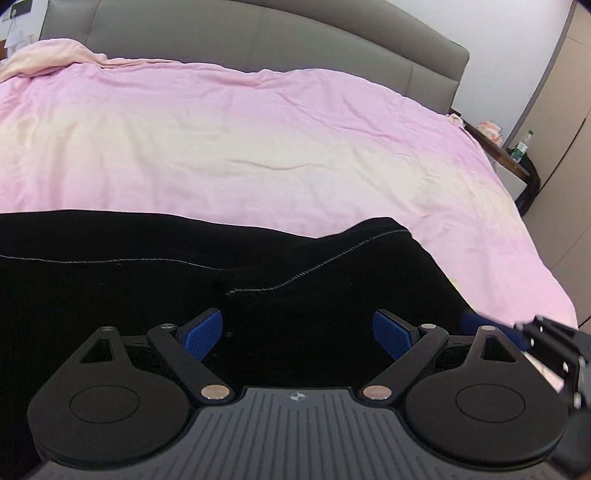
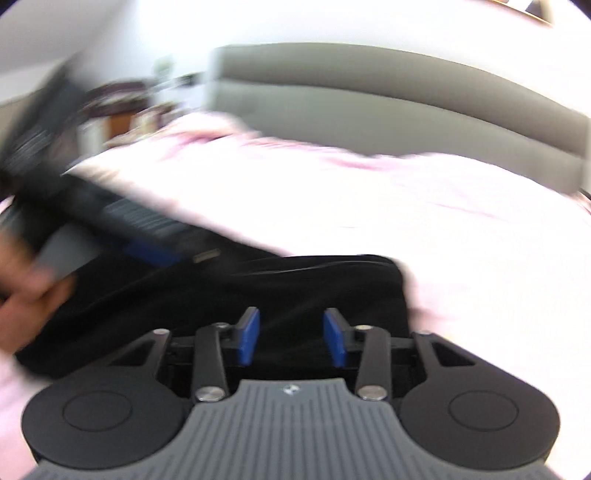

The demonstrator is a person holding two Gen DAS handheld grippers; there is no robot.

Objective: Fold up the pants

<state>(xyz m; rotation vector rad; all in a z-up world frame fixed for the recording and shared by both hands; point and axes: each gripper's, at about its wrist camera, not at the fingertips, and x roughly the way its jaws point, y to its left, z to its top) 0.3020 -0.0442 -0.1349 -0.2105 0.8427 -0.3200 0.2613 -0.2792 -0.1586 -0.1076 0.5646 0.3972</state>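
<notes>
Only in the left wrist view, which is sharp, are seen a bottle (image 1: 521,146) and a dark nightstand (image 1: 511,162) at the far right of the bed, and a pale bundle of cover (image 1: 48,55) at the far left corner. The right wrist view is blurred; only there are seen a hand (image 2: 26,291) at the left edge and the whole body of the left gripper (image 2: 173,254), held over the pants. The pants (image 1: 184,280) are laid on the near part of the pink cover (image 1: 258,147), in front of the grey headboard (image 1: 258,33). Their long axis runs from left to right across the left view, parallel to the headboard; one end is seen at the right (image 2: 388,280), the other is cut by the left edge. The cloth is black and thick, with a thin pale seam line along it, and a raised fold is seen near the right end. The left gripper (image 1: 298,334) is held with its blue pads (image 1: 207,332) wide apart above the cloth, nothing between them. The right gripper (image 2: 291,336) is also parted, less widely, its pads (image 2: 248,336) over the black cloth; whether they touch it cannot be told.
</notes>
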